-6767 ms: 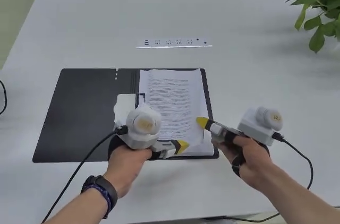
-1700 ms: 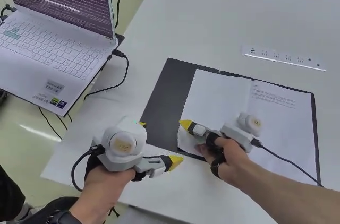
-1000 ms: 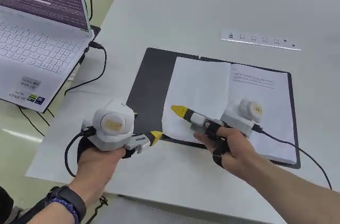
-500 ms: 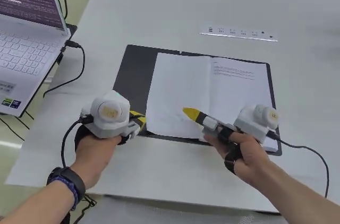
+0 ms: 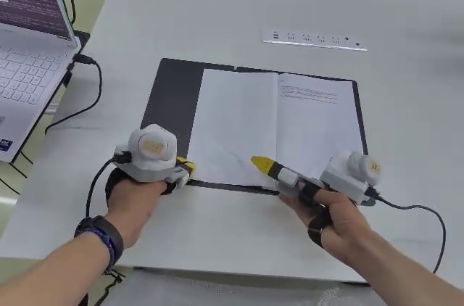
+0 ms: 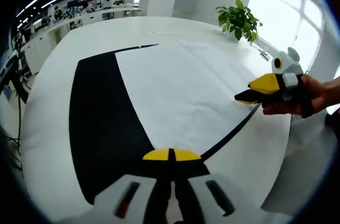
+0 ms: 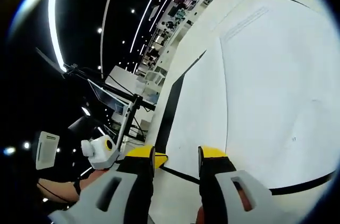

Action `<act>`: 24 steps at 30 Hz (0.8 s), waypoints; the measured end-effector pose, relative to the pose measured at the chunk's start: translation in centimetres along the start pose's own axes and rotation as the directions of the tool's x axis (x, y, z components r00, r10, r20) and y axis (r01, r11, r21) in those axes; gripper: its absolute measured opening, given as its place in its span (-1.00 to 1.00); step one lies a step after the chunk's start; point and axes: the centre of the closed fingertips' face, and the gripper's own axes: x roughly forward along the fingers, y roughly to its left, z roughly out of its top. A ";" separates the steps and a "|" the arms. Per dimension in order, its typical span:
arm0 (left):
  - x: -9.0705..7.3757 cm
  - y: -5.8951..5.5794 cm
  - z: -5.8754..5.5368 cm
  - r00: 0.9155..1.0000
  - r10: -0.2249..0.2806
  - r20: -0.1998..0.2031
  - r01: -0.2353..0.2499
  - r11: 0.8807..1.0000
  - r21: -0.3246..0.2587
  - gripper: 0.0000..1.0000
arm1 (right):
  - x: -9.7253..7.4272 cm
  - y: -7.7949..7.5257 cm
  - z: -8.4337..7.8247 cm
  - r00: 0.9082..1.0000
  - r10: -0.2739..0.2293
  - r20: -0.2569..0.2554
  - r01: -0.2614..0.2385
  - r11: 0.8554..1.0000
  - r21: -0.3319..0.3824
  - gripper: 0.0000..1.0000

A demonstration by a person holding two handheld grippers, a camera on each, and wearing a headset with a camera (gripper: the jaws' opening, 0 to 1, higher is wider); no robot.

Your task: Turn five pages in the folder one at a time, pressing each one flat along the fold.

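A laptop (image 5: pixel 22 67) crowds the table's (image 5: pixel 217 1) left edge. The left gripper (image 5: pixel 184 167), jaws clenched on nothing, is at the near left corner of the open folder (image 5: pixel 172 103), which lies flat near the table's front edge. The right gripper (image 5: pixel 259 164), jaws parted and empty, points across the white page's (image 5: pixel 232 125) lower edge.

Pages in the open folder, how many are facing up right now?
2. A blank page lies left of the fold; a page with printed lines at its top lies right of it. More sheets may be hidden underneath.
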 end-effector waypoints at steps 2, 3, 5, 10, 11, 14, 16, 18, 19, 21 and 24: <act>-0.2 -0.3 1.1 0.998 -0.024 0.057 0.028 0.997 -0.068 -1.00 | -0.2 -0.1 0.1 1.000 -0.002 0.004 0.002 1.000 -0.001 -0.39; -0.2 -0.2 1.0 0.998 -0.024 0.052 0.028 0.997 -0.069 -1.00 | -0.3 -0.2 0.3 1.000 -0.004 0.007 0.004 1.000 -0.005 -0.40; -0.2 -0.2 1.1 0.999 -0.025 0.047 0.028 0.998 -0.062 -1.00 | -0.4 -0.5 0.5 1.000 -0.007 0.010 0.007 1.000 -0.008 -0.42; -0.1 0.0 1.1 0.999 -0.020 0.045 0.023 0.998 -0.054 -1.00 | -0.4 -1.2 1.5 1.000 -0.012 0.003 0.012 1.000 -0.018 -0.46; 0.0 0.2 1.2 0.999 -0.022 0.045 0.025 0.998 -0.059 -1.00 | -0.3 -1.6 1.8 1.000 -0.020 -0.002 0.020 0.999 -0.031 -0.49; -0.1 0.3 1.2 0.998 -0.032 0.047 0.035 0.997 -0.071 -1.00 | -0.1 -2.2 2.6 0.999 -0.035 -0.005 0.035 0.998 -0.050 -0.56; 0.0 0.5 1.1 0.998 -0.038 0.049 0.041 0.997 -0.068 -1.00 | 0.3 -2.4 3.1 0.999 -0.040 -0.005 0.040 0.998 -0.052 -0.58; 0.3 0.7 1.2 0.998 -0.041 0.049 0.044 0.997 -0.065 -1.00 | 0.6 -2.6 3.7 0.999 -0.045 -0.005 0.045 0.997 -0.062 -0.59; 0.3 0.8 1.2 0.998 -0.041 0.048 0.044 0.997 -0.064 -1.00 | 0.8 -2.7 3.9 0.999 -0.046 -0.006 0.046 0.997 -0.070 -0.60; 0.4 0.8 1.2 0.998 -0.040 0.047 0.043 0.997 -0.062 -1.00 | 1.2 -2.9 4.4 0.999 -0.048 -0.007 0.047 0.996 -0.078 -0.62; 0.5 0.8 1.1 0.998 -0.036 0.051 0.039 0.997 -0.059 -1.00 | 1.7 -3.2 4.9 0.998 -0.057 -0.018 0.055 0.993 -0.101 -0.66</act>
